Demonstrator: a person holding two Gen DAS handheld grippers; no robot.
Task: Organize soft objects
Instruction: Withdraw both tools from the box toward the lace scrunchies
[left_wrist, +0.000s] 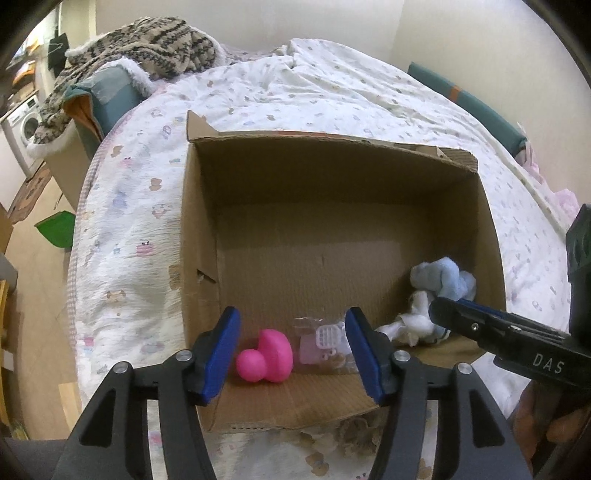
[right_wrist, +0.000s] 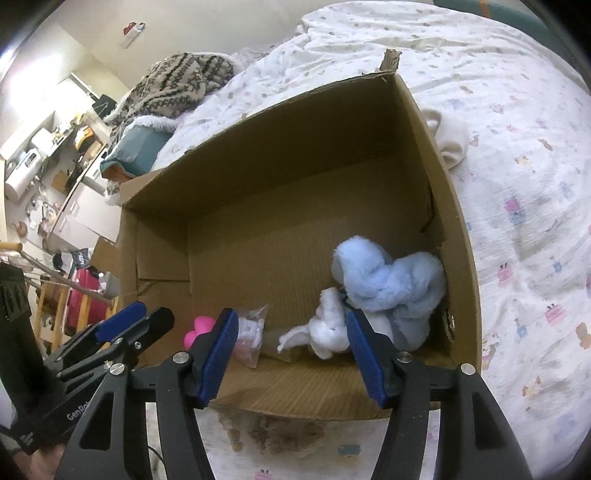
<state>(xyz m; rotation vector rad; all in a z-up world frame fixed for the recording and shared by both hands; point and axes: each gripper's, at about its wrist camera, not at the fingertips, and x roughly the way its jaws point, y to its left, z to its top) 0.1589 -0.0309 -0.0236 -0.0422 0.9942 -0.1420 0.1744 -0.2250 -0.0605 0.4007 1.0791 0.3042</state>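
An open cardboard box (left_wrist: 332, 177) sits on the bed. On its floor near the front wall lie a pink rubber toy (left_wrist: 266, 356) and a small clear plastic bag (left_wrist: 325, 341). My left gripper (left_wrist: 291, 350) hangs open above them and touches neither. In the box's right corner lies a blue and white plush bundle (right_wrist: 388, 284); its white part (right_wrist: 325, 336) shows between the fingers of my right gripper (right_wrist: 291, 347), which is open with nothing pressed. The pink toy (right_wrist: 199, 328) and the left gripper (right_wrist: 147, 317) show at the left of the right wrist view.
The bed is covered by a white printed quilt (left_wrist: 332, 81). A patterned knit blanket (left_wrist: 147, 48) lies over a teal cushion (left_wrist: 110, 96) at the far left. A cream cloth (right_wrist: 450, 140) lies just outside the box's right wall. A washing machine (left_wrist: 26, 125) stands beyond the bed.
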